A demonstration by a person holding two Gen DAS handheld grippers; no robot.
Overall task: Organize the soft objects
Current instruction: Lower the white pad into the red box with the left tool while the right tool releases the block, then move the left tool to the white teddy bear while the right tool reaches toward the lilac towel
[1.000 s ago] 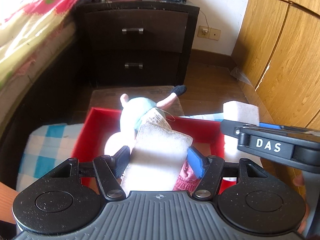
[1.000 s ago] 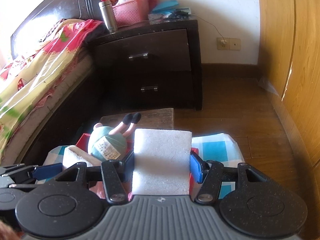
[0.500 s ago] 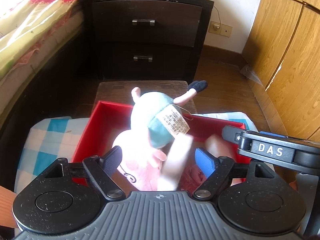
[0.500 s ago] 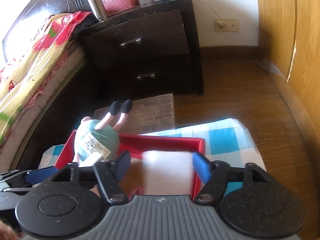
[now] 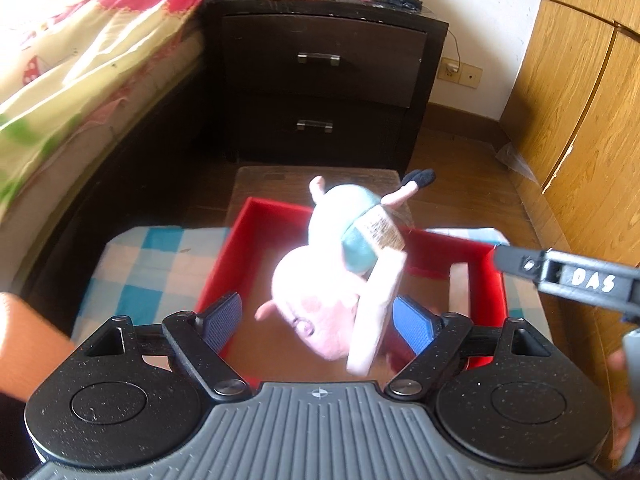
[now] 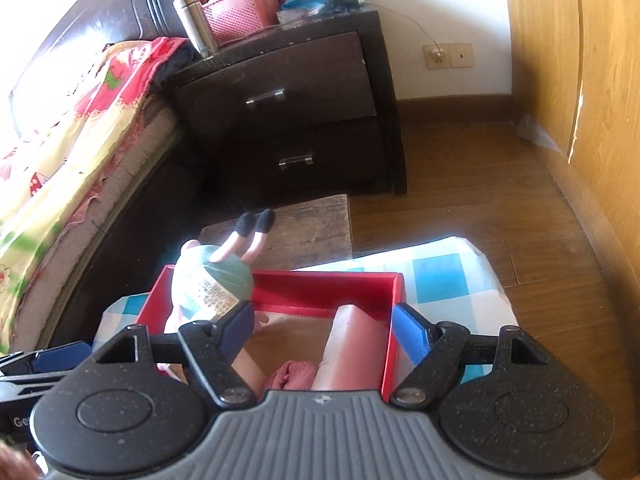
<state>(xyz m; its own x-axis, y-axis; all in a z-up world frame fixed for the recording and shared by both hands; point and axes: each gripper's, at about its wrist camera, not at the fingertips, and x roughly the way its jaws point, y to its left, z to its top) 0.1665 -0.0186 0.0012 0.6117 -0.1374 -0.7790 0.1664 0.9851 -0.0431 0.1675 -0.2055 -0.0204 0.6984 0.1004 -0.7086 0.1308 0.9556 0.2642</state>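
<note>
A red open box [image 5: 260, 216] [image 6: 320, 286] sits on a blue-checked cloth [image 5: 152, 256] [image 6: 440, 276]. A pink plush pig [image 5: 320, 296] in a teal dress lies head-down inside it, legs up [image 6: 224, 276]. A white sponge [image 5: 376, 312] leans against the pig. A second white sponge [image 6: 352, 344] leans on the box's right wall, beside a small pink cloth [image 6: 292, 374]. My left gripper [image 5: 318, 322] is open above the box. My right gripper [image 6: 322, 326] is open over the right side of the box; it shows at the right in the left wrist view [image 5: 560, 276].
A dark two-drawer nightstand [image 5: 320, 80] [image 6: 296, 120] stands behind, with a pink basket [image 6: 240, 12] and steel flask [image 6: 196, 24] on top. A bed [image 5: 80, 60] runs along the left. Wooden wardrobe doors [image 5: 580, 100] are at the right. A low wooden stool [image 6: 304, 232] sits behind the box.
Both grippers opened and let go of their white sponges, which dropped into the red box. Both grippers then drew back and up a little.
</note>
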